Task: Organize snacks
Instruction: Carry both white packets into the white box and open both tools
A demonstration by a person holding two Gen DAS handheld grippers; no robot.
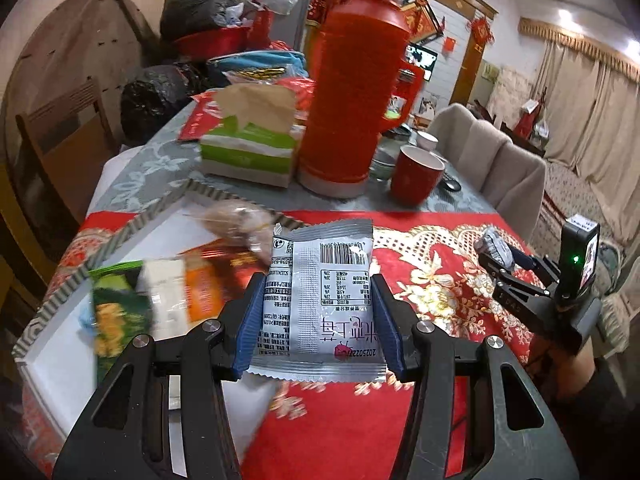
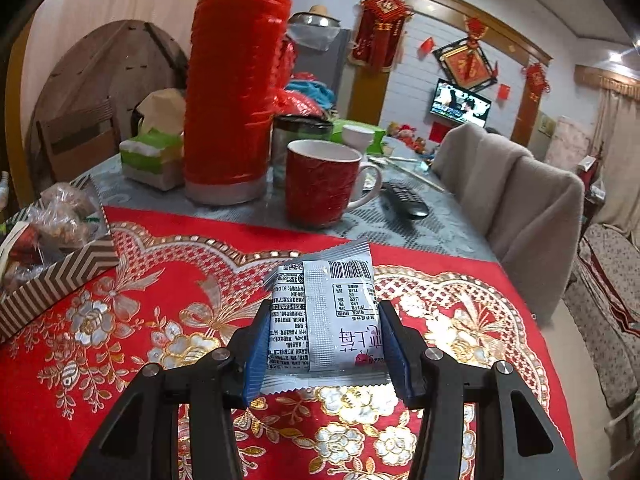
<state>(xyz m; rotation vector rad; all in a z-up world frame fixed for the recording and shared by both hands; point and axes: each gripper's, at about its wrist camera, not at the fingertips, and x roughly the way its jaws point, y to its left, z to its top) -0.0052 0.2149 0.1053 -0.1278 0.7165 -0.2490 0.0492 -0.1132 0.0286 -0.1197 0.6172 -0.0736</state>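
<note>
My left gripper (image 1: 318, 320) is shut on a silver snack packet (image 1: 320, 292) with a barcode, held above the red cloth beside the striped box (image 1: 132, 228). The box holds several snacks: a green packet (image 1: 116, 308), an orange one (image 1: 202, 292) and a clear bag of brown pieces (image 1: 236, 220). My right gripper (image 2: 324, 344) is shut on a second silver snack packet (image 2: 324, 308) above the red cloth; this gripper also shows at the right of the left wrist view (image 1: 496, 252). The box's corner with bagged snacks sits at the left of the right wrist view (image 2: 60, 268).
A red thermos (image 1: 352, 92), a red mug (image 1: 416, 174) and a green tissue pack (image 1: 248, 152) stand behind on the grey cloth. A remote (image 2: 404, 200) lies right of the mug. A chair with a beige cover (image 2: 516, 200) stands at the table's right side.
</note>
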